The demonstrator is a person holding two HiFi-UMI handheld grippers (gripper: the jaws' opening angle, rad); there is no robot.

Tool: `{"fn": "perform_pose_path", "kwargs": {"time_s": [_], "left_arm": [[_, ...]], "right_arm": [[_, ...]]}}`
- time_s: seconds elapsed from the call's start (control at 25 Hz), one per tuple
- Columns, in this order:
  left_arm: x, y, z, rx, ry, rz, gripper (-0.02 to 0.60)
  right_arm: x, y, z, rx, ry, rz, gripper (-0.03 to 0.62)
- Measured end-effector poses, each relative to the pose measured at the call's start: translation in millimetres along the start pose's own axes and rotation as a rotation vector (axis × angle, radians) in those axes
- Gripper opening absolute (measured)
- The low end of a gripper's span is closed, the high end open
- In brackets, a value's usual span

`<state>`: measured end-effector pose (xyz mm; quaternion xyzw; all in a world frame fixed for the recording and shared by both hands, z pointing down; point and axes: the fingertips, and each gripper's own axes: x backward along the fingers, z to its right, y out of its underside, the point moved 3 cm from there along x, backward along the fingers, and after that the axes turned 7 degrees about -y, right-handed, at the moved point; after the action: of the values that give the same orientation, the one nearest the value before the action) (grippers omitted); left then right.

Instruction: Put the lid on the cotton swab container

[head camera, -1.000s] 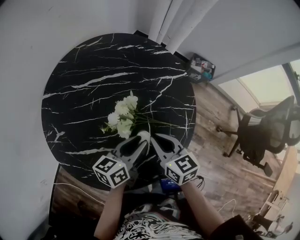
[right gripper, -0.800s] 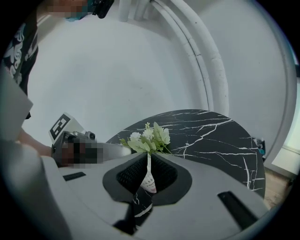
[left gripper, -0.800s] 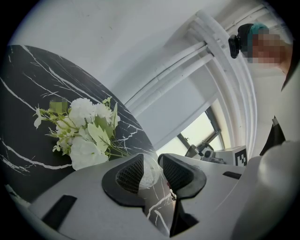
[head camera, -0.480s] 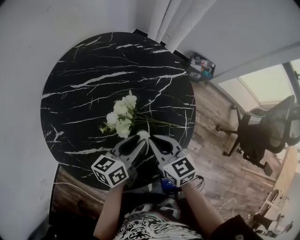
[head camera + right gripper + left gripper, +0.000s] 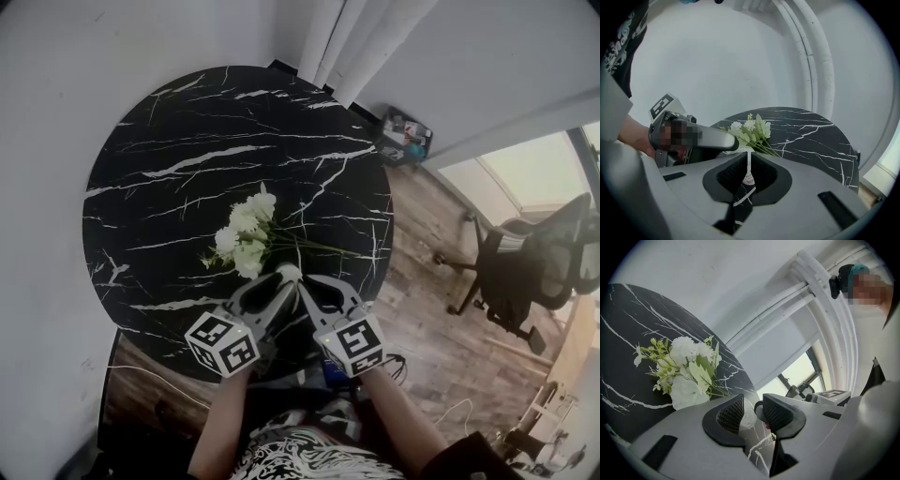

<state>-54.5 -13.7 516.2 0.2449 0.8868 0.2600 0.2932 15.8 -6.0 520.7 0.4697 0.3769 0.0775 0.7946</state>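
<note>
Pale container left-held (thin lid, seemingly right-held)

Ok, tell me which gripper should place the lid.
Right: the right gripper pinches a thin white edge, probably the lid, while the left gripper holds the white container beside it.

A round black marble table with thin white veins runs close to the pale wall on its far and left sides, and its right edge hangs over a wooden plank floor. Near the middle of the top, slightly toward the near edge, a bunch of white flowers lies flat, blooms to the left and thin green stems trailing right. A small white container shows just beside the stems, though whether it rests on the marble cannot be told.
</note>
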Motion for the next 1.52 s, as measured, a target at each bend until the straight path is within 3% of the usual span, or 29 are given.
{"fn": "perform_pose_path", "kwargs": {"time_s": [0.44,0.72,1.0,1.2,1.36,1.52], "left_arm": [[-1.1,-1.3,-3.4,-0.005,-0.005,0.006,0.126],[-0.1,-3.2,0.0,-0.059,-0.035,0.003,0.110],[4.5,-10.7,14.9,-0.208,-0.098,0.028,0.051],[11.3,-13.7,23.1,-0.358,-0.201,0.023,0.025],[15.4,-17.0,29.4,-0.420,-0.272,0.033,0.014],[21.6,-22.5,45.6,-0.481,-0.294,0.065,0.014]], "right_arm": [[-2.3,-1.1,-0.9,0.003,0.009,-0.016,0.021],[1.2,-5.5,3.7,-0.027,-0.008,-0.030,0.021],[16.0,-14.6,4.8,-0.007,0.005,-0.005,0.020],[30.1,-22.1,6.6,0.026,0.021,0.012,0.020],[42.9,-30.1,11.2,0.035,0.032,0.041,0.020],[58.8,-40.5,14.3,0.048,0.051,0.085,0.020]]}}
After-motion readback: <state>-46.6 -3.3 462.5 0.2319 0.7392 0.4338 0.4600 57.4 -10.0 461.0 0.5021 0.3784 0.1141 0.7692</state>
